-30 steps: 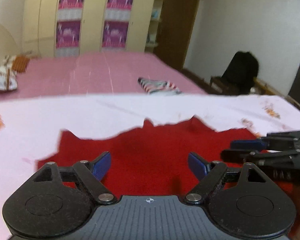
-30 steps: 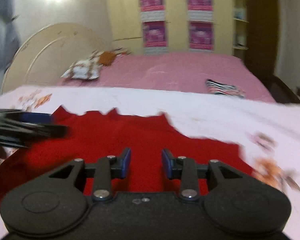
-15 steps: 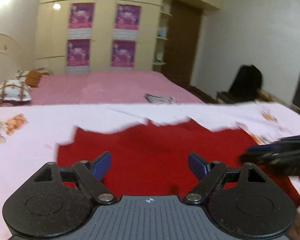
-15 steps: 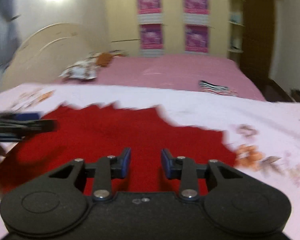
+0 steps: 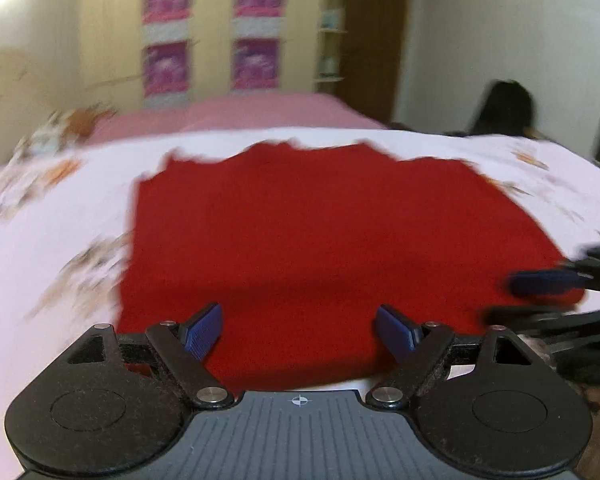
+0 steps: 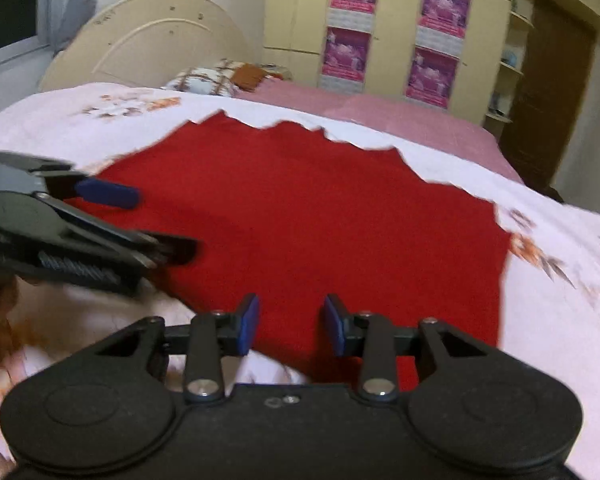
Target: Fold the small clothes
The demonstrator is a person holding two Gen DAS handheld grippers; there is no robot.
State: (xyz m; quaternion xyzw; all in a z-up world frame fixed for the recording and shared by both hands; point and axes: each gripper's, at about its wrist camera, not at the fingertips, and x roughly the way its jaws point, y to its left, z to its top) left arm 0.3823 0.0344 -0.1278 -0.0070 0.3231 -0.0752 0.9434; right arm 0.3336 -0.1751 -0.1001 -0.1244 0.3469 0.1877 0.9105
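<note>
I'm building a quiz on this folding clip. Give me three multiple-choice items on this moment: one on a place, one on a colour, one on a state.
1. Where does the garment lie?
A. on the white floral sheet
B. on the pillow
C. in the wardrobe

2. What colour is the garment?
A. blue
B. red
C. striped

3. How do the left gripper jaws stand?
A. shut on the cloth
B. shut on nothing
C. open, nothing pinched

Answers: 1 A, the cloth is spread flat with the sheet showing around it. 2 B, it is plain red in both views. 3 C, the blue pads stand wide apart above the near hem.
</note>
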